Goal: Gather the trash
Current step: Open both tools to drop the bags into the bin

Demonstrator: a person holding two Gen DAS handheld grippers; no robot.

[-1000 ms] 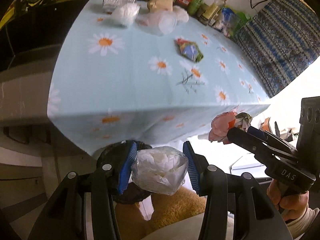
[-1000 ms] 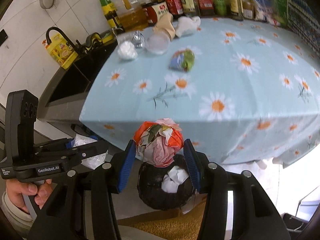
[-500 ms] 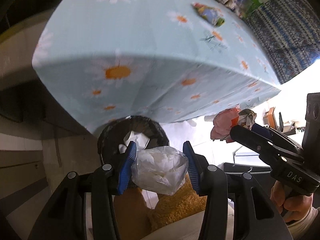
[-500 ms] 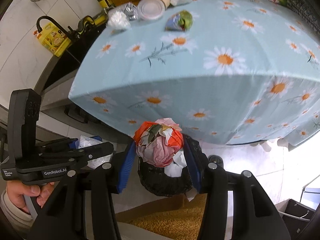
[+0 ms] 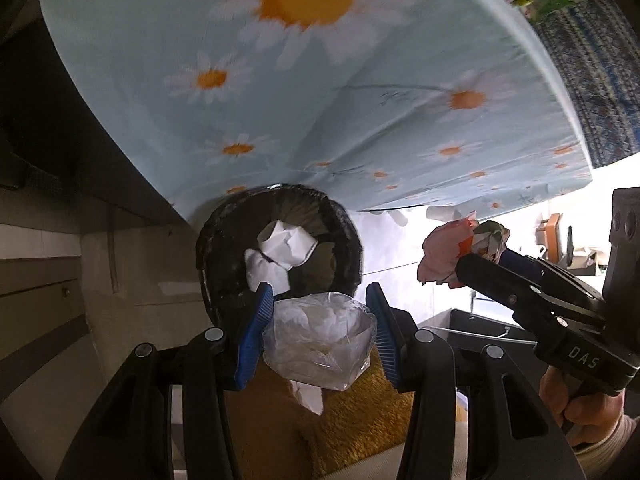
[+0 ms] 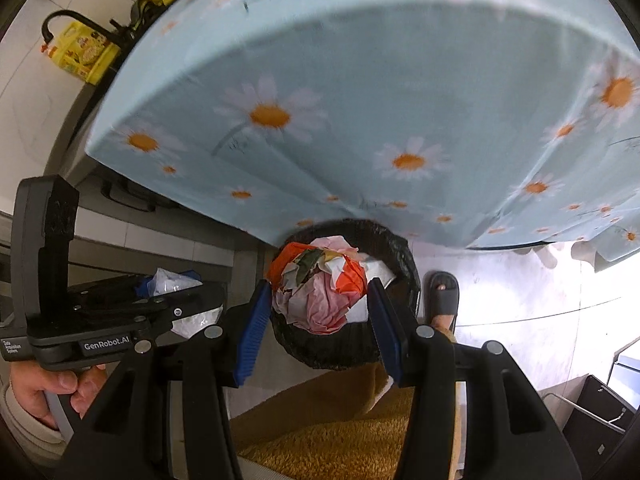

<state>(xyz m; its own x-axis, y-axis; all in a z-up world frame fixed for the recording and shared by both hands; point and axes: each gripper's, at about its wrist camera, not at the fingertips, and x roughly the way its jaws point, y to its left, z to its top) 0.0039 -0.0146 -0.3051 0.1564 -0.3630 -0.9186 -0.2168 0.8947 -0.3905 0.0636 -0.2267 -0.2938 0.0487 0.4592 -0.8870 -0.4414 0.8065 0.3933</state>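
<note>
We hold both tools low in front of the worktop (image 5: 360,80), whose daisy cloth hangs just above the black bin (image 5: 280,248) on the floor. Our left tool (image 5: 320,332) is clamped on a clear bag of white tissue (image 5: 320,336); the bin's mouth lies just beyond it, a little to the left, with crumpled white paper (image 5: 280,252) already inside. Our right tool (image 6: 316,300) is clamped on a crumpled pink and orange wrapper ball (image 6: 320,284), and in its own view that ball sits directly in line with the bin (image 6: 344,352) opening. The right tool looks the better placed for release; the left, we judge, needs a short push forward first, or its bag may catch the near rim. A sandalled foot (image 6: 442,296) stands just right of the bin.
</note>
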